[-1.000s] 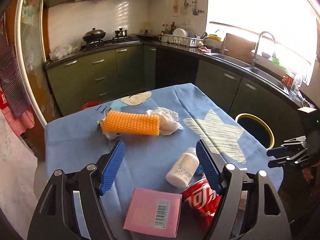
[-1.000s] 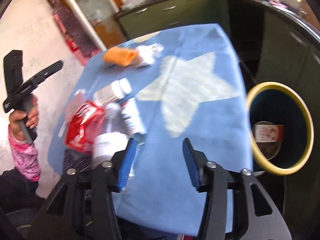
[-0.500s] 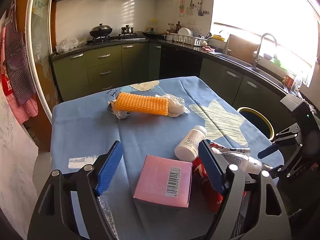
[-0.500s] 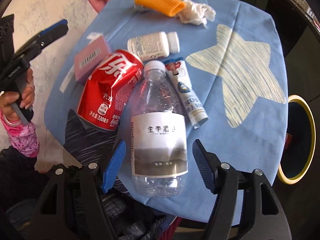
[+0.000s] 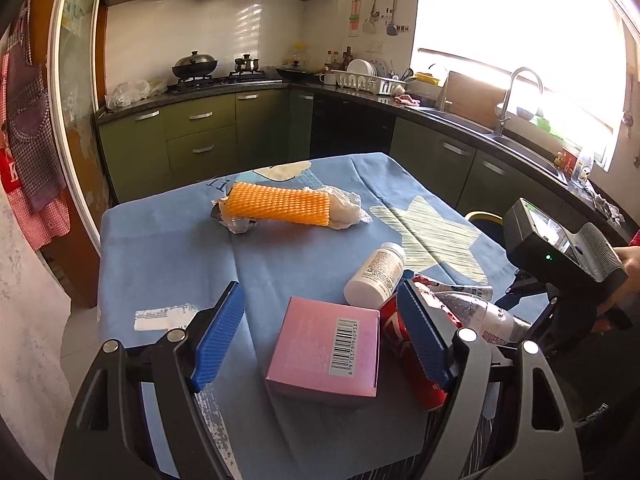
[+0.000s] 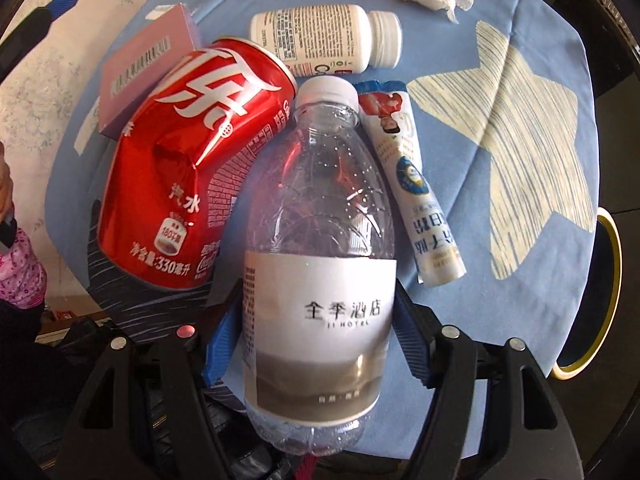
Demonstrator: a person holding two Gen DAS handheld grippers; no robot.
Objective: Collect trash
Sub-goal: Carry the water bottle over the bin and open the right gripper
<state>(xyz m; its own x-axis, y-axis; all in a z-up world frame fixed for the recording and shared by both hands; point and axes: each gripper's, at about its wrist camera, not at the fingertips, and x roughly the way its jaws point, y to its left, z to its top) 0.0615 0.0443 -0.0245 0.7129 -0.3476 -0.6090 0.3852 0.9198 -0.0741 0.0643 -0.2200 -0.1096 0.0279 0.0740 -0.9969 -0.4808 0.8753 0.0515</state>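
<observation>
In the right wrist view a clear plastic water bottle [image 6: 320,240] with a white label lies between the blue pads of my right gripper [image 6: 320,344], which press its sides. Beside it lie a dented red cola can [image 6: 188,184], a white pill bottle [image 6: 320,44], a blue and white tube [image 6: 416,184] and a pink box [image 6: 148,68]. In the left wrist view my left gripper [image 5: 320,340] is open above the pink box [image 5: 324,352]. The water bottle [image 5: 476,312], the can [image 5: 400,344], the pill bottle [image 5: 376,276] and the right gripper [image 5: 560,280] show at the right.
An orange foam net sleeve [image 5: 276,204] and crumpled white tissue [image 5: 344,208] lie far on the blue tablecloth [image 5: 168,248]. A yellow-rimmed bin [image 6: 600,292] stands beside the table's right edge. Green kitchen cabinets and a sink [image 5: 520,136] lie beyond.
My right gripper moved forward over the water bottle and closed in on its sides. My left gripper drew slightly closer over the pink box and stayed open.
</observation>
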